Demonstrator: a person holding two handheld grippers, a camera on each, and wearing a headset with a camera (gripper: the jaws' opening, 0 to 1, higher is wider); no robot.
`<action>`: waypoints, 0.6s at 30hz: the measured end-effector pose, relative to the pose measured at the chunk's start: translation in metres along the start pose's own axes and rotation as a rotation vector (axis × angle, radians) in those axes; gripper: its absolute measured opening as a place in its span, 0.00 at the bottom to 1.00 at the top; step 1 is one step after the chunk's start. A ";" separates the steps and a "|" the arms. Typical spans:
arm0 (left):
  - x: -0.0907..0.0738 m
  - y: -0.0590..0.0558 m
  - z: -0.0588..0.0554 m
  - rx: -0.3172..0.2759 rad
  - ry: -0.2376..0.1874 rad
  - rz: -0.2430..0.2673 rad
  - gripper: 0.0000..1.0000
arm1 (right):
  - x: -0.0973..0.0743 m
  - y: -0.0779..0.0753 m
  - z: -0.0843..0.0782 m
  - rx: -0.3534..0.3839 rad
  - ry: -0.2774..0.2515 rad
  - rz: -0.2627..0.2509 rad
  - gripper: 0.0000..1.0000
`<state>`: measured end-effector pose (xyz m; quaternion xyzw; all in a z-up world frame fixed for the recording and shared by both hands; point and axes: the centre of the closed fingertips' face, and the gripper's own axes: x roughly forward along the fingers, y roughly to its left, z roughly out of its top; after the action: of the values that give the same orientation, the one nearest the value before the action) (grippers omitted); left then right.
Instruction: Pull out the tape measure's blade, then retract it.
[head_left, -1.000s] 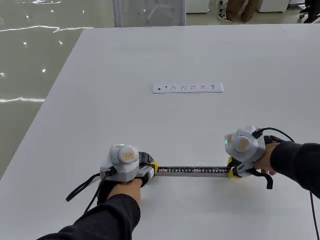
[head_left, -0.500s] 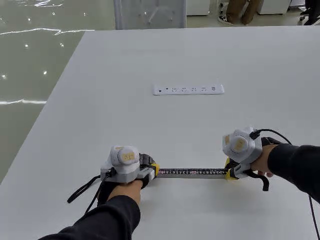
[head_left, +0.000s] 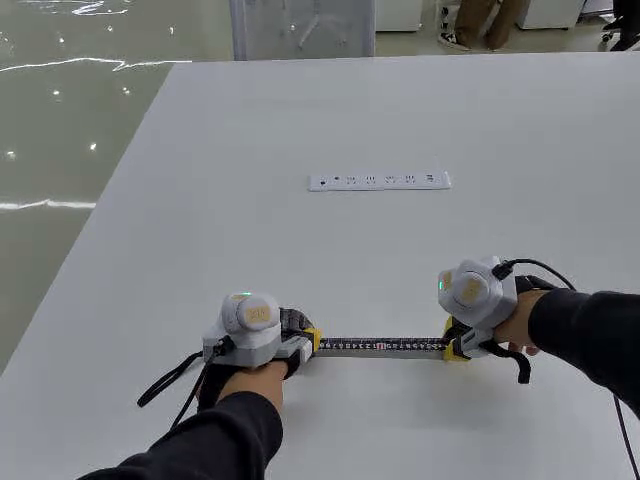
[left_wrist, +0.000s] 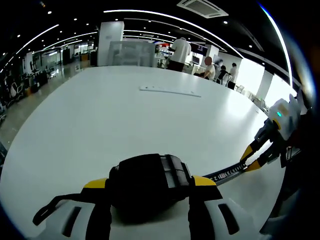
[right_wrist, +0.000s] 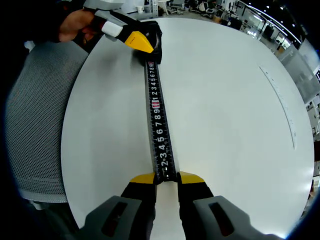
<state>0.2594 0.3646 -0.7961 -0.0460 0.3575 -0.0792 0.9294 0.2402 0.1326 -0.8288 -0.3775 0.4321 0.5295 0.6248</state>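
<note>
A black and yellow tape measure case (left_wrist: 147, 187) sits on the white table (head_left: 400, 110), and my left gripper (head_left: 298, 342) is shut on it. Its blade (head_left: 382, 346) lies flat along the tabletop, running right from the case. The numbered blade (right_wrist: 159, 125) reaches my right gripper (right_wrist: 165, 180), whose yellow-tipped jaws are shut on the blade's end. The case (right_wrist: 150, 42) shows at the far end of the blade in the right gripper view. In the head view my right gripper (head_left: 452, 350) sits at the blade's right end, and it also appears as the right gripper (left_wrist: 252, 157) in the left gripper view.
A white power strip (head_left: 380, 181) lies flat on the table beyond the blade. A mesh chair (right_wrist: 37, 115) stands beside the near table edge. Several people (left_wrist: 210, 67) stand far behind the table. The floor (head_left: 60, 120) drops away left of the table.
My right gripper has moved left towards the case with the blade's end in it, so less blade lies out. The left gripper and case stay in place.
</note>
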 end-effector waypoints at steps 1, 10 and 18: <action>0.000 0.000 0.000 -0.001 0.000 0.000 0.58 | 0.000 0.000 0.001 0.000 -0.002 -0.001 0.12; 0.000 0.000 -0.001 -0.007 0.006 -0.001 0.58 | 0.003 0.000 0.009 0.000 -0.006 0.000 0.13; 0.000 0.000 0.000 -0.013 0.007 -0.002 0.58 | 0.004 -0.001 0.015 0.007 -0.011 -0.005 0.12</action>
<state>0.2587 0.3644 -0.7960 -0.0520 0.3613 -0.0782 0.9277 0.2440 0.1480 -0.8274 -0.3734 0.4294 0.5285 0.6300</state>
